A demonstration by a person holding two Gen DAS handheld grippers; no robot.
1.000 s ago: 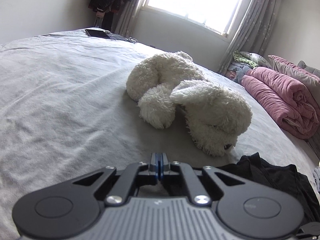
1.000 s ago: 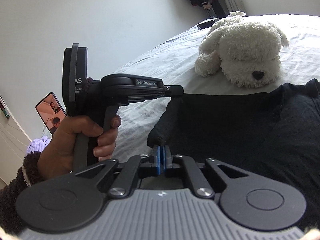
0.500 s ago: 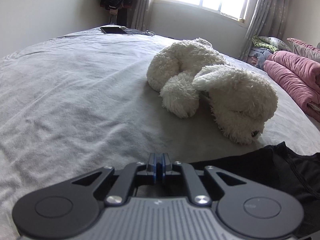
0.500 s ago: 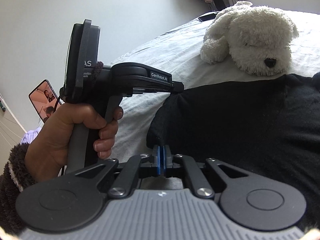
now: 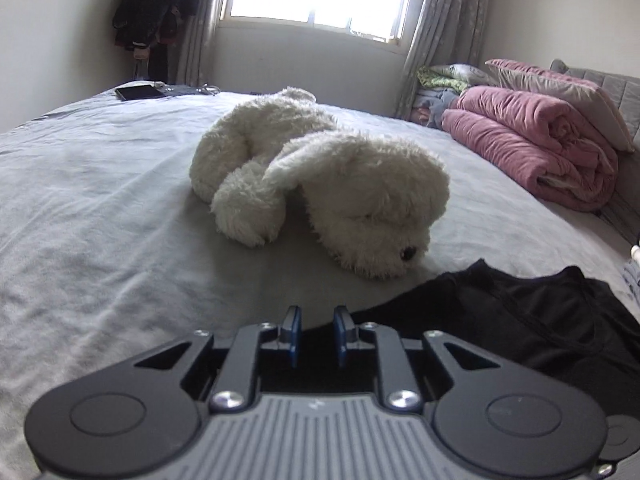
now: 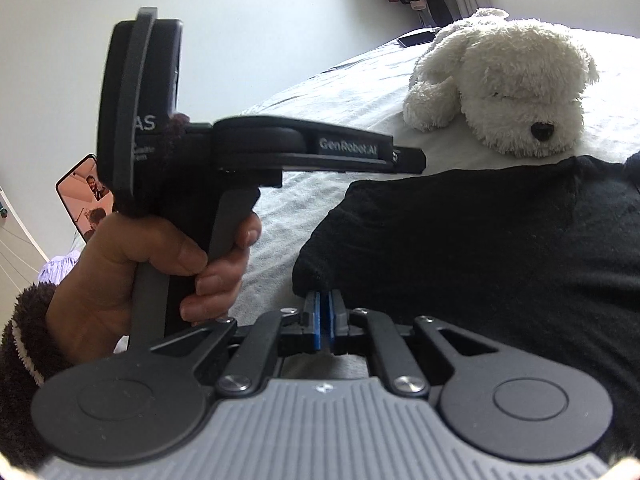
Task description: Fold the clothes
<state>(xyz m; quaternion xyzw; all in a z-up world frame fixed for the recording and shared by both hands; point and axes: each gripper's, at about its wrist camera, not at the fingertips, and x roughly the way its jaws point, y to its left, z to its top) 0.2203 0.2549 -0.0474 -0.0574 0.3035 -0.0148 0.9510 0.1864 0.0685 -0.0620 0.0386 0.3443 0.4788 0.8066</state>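
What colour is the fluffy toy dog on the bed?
White, with a black nose; the toy dog shows best in the right wrist view.

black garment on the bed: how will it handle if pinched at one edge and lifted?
The black garment is probably floppy: it lies flat and follows the bed, with soft creases. Likely light, being thin cloth. A one-edge pinch would probably let the rest drape and drag, perhaps brushing the plush dog beside it.

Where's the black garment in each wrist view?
Left wrist: black garment at lower right, just beyond the tongs, spread on the bed.
Right wrist: black garment fills centre right, above the tongs.
Shared landmark: white plush dog, lying just beyond the garment's far edge in both.
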